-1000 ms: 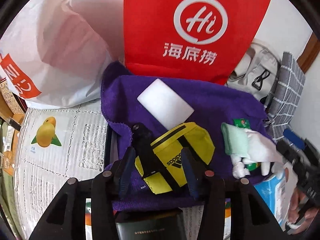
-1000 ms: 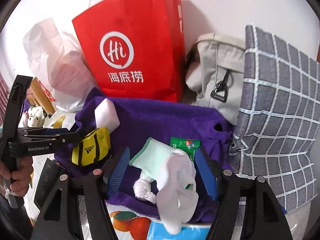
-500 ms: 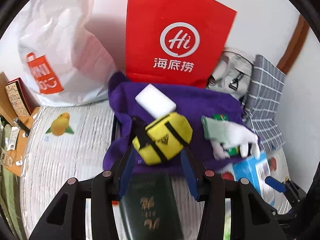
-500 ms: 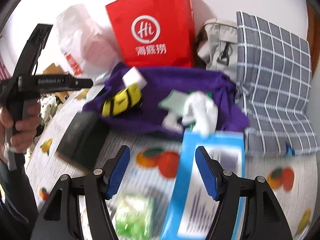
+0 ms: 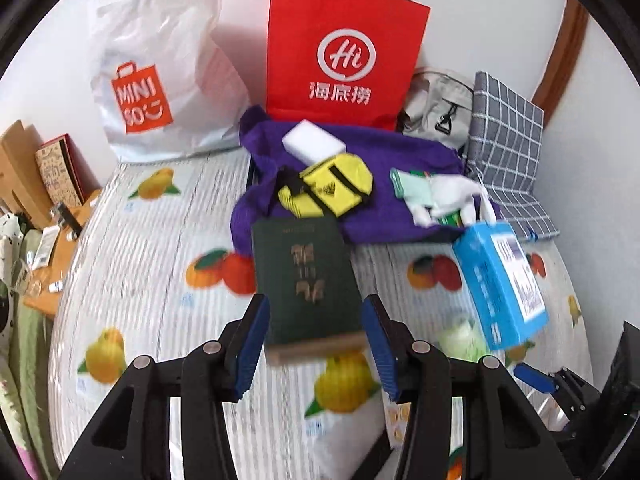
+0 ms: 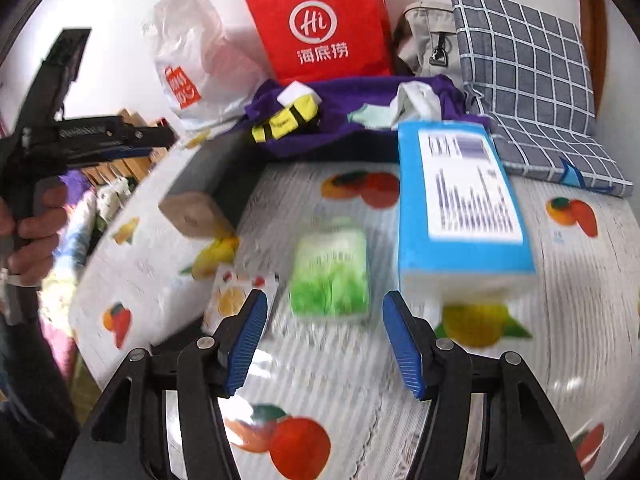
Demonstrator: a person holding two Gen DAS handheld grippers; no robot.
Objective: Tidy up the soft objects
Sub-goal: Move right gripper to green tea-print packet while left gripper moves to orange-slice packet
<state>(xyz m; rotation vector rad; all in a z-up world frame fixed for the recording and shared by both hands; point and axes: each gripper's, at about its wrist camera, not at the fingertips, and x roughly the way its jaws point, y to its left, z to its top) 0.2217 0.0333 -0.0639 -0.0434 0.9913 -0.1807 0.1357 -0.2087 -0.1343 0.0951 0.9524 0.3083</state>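
Note:
A purple towel (image 5: 360, 152) lies at the back of the table, also in the right wrist view (image 6: 352, 96). On it rest a white sponge (image 5: 314, 145), a yellow Adidas pouch (image 5: 326, 188) and a white and mint glove bundle (image 5: 436, 196). My left gripper (image 5: 316, 344) is open and empty, with a dark green book (image 5: 306, 280) between its fingers on the table. My right gripper (image 6: 326, 340) is open and empty, just short of a green tissue pack (image 6: 330, 276). The left gripper's body shows in the right wrist view (image 6: 80, 140).
A blue box (image 6: 460, 200) lies right of the tissue pack. A red paper bag (image 5: 344, 56), a white Miniso bag (image 5: 160, 72), a beige bag (image 5: 436, 112) and a grey checked cushion (image 5: 508, 148) line the wall. A small card (image 6: 236, 300) lies by the right gripper.
Both grippers have pulled back from the towel toward the table's near side. The pouch and the gloves stay on the towel.

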